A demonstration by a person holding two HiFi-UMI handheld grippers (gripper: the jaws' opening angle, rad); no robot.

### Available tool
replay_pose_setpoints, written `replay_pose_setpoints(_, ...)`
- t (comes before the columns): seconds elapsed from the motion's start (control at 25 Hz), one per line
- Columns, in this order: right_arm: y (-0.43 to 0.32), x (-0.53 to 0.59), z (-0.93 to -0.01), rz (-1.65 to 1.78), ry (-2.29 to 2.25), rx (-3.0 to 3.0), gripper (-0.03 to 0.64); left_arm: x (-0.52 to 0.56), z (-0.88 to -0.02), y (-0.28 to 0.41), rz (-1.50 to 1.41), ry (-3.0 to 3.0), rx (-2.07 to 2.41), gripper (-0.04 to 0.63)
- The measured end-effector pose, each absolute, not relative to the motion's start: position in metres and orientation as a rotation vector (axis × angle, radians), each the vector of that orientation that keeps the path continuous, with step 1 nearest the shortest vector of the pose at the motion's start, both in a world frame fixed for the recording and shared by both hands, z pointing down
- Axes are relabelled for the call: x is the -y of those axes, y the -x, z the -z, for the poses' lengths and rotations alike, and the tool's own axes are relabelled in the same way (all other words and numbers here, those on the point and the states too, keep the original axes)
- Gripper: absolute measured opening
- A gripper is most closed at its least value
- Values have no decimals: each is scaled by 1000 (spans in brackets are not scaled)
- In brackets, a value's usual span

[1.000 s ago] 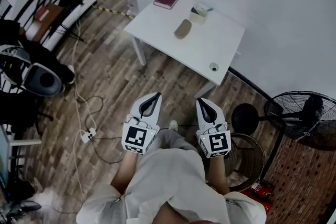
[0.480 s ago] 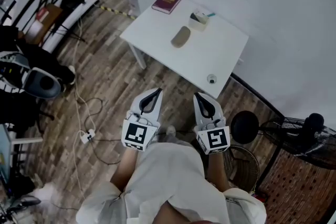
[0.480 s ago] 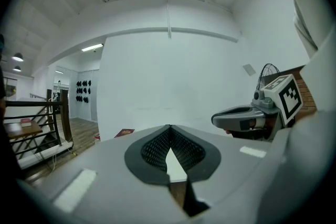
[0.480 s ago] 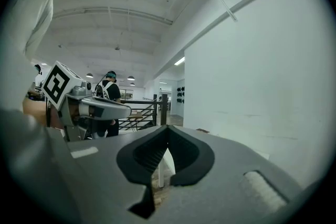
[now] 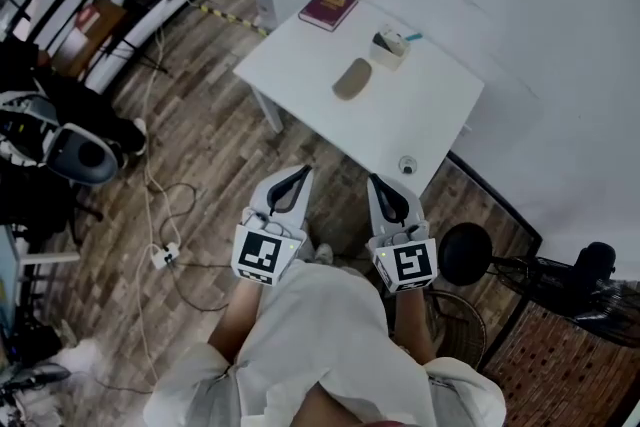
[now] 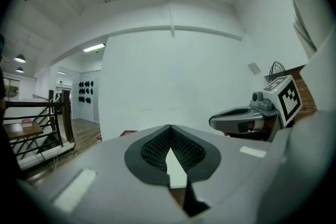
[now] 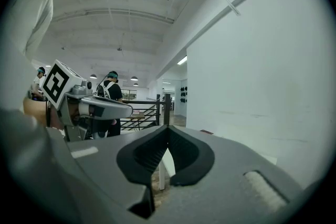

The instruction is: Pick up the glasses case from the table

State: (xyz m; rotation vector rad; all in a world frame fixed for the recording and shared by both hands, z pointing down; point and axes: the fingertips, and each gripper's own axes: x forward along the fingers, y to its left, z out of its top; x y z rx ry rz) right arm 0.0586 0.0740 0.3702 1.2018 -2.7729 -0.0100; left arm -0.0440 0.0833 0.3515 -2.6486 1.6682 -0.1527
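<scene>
Glasses case (image 5: 352,78) on table (image 5: 430,110) — long axis lower-left to upper-right. Holder (image 5: 389,46) contains teal-tipped item. Left gripper (image 5: 300,173), right gripper (image 5: 375,183): clenched, empty.

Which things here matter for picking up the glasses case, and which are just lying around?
For the job:
- glasses case, lying on the white table
- left gripper and right gripper, both shut, empty, short of the table

Lying about:
- red book
- small box
- small round object near the table's edge
</scene>
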Motion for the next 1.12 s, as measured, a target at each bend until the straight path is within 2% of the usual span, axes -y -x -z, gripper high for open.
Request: replay_pose_setpoints(1.12,-22,120,-384,-73,-1383,2605,3,130,-373,75,210,2850,-1431,18)
